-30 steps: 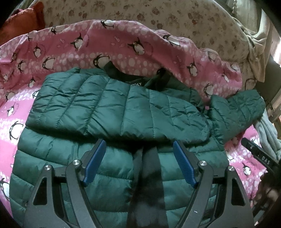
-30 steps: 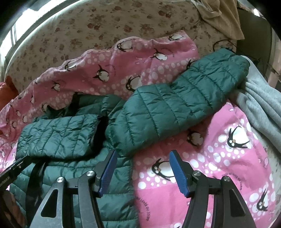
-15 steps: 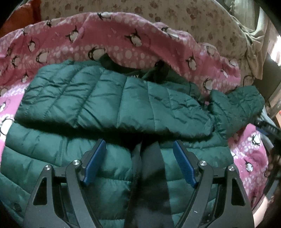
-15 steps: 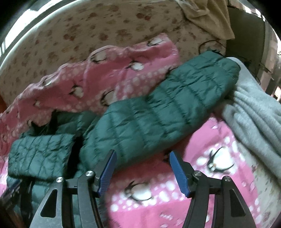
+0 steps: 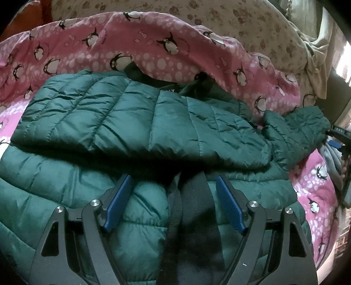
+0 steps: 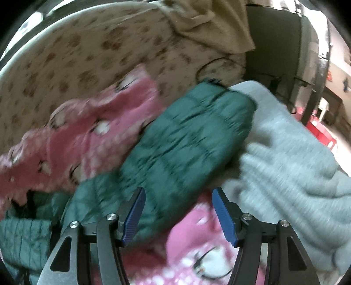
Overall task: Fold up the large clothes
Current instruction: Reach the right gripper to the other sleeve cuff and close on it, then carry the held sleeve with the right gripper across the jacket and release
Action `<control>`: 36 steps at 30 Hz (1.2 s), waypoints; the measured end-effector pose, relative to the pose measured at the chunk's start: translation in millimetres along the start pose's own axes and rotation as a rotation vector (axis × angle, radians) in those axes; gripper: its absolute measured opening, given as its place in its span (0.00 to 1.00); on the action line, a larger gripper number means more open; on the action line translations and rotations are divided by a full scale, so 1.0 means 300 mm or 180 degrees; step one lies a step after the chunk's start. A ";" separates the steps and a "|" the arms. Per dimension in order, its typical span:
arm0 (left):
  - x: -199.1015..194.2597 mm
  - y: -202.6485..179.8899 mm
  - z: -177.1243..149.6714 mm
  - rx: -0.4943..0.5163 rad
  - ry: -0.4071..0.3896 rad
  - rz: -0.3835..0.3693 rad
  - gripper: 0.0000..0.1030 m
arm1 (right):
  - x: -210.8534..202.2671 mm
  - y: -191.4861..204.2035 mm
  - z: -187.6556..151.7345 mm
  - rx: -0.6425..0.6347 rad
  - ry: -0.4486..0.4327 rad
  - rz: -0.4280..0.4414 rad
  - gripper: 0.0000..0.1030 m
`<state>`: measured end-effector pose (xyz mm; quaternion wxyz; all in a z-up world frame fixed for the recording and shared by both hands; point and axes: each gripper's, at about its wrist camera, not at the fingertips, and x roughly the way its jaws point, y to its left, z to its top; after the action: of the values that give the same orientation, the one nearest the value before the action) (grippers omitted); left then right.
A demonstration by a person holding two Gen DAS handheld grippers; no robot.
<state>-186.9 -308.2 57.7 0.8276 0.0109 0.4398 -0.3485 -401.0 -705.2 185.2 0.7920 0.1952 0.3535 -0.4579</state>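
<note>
Jacket under both open claws

Jacket (image 5: 140, 122), a dark green quilted one, lies spread on a pink penguin blanket (image 5: 166, 50) over a bed with a floral sheet (image 5: 230, 19). One sleeve is folded across the chest, running left to right just ahead of the left claw (image 5: 173, 193). That claw hangs low over the jacket's lower front, its blue pads wide apart and holding nothing; the black zipper band (image 5: 193, 210) runs between them.

The right claw (image 6: 177, 210), seen in a blurred view, is also spread wide and empty. The other sleeve (image 6: 186, 140) stretches away from it toward the upper right, its near end between and just ahead of the pads. The cuff end rests against a grey garment (image 6: 296, 171) lying to the right of the claw. Whether the pads touch the sleeve cannot be told.
</note>
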 end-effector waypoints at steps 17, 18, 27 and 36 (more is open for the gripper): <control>0.023 0.001 -0.014 0.0038 -0.0026 -0.0211 0.89 | 0.184 -0.176 0.212 0.0613 -0.0026 -0.0078 0.64; 0.024 0.000 -0.014 0.0040 -0.0026 -0.0212 0.90 | 0.196 -0.181 0.211 0.0636 -0.0013 -0.0084 0.64; 0.029 -0.005 -0.014 0.0054 -0.0016 -0.0200 0.90 | 0.132 -0.185 0.173 0.0697 -0.0360 0.0199 0.18; 0.017 0.002 0.000 -0.0007 0.0059 -0.0137 0.90 | -0.071 0.011 0.068 0.0235 -0.0537 0.1114 0.12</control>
<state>-184.7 -310.6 53.8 0.8159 0.0037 0.4479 -0.3656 -397.3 -703.9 214.7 0.8787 0.2435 0.2294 -0.3406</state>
